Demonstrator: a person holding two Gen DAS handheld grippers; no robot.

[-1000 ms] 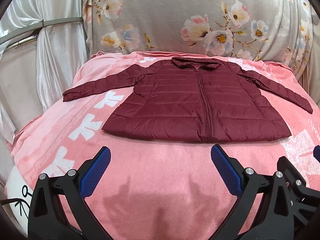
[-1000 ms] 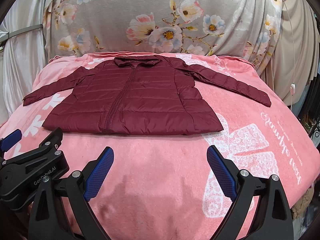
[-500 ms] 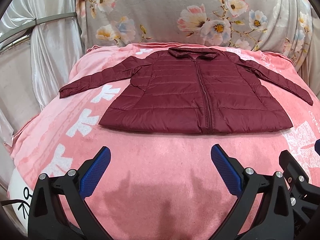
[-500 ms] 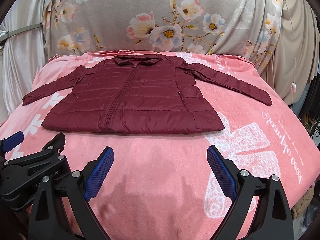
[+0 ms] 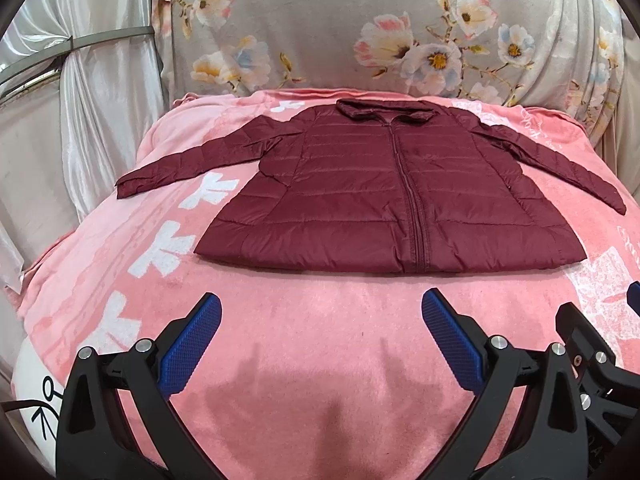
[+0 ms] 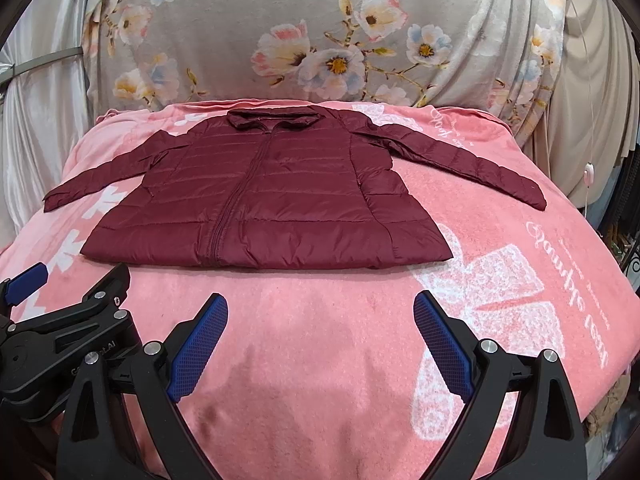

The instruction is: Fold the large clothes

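Note:
A dark red quilted jacket (image 5: 384, 196) lies flat and zipped on a pink blanket (image 5: 304, 336), collar at the far side, both sleeves spread outward. It also shows in the right wrist view (image 6: 264, 200). My left gripper (image 5: 320, 312) is open and empty, hovering over the blanket just short of the jacket's hem. My right gripper (image 6: 320, 312) is open and empty too, beside the left one, also short of the hem. The left gripper's body (image 6: 60, 332) shows at the lower left of the right wrist view.
The pink blanket (image 6: 500, 280) with white print covers a raised surface. A floral grey cloth (image 5: 400, 32) hangs behind it. White satin drapes (image 5: 80, 100) hang at the left. A cord with a small switch (image 6: 588, 172) hangs at the right.
Both grippers have moved a little forward toward the jacket, which now looks slightly larger. The jacket has not moved. Both grippers stay open.

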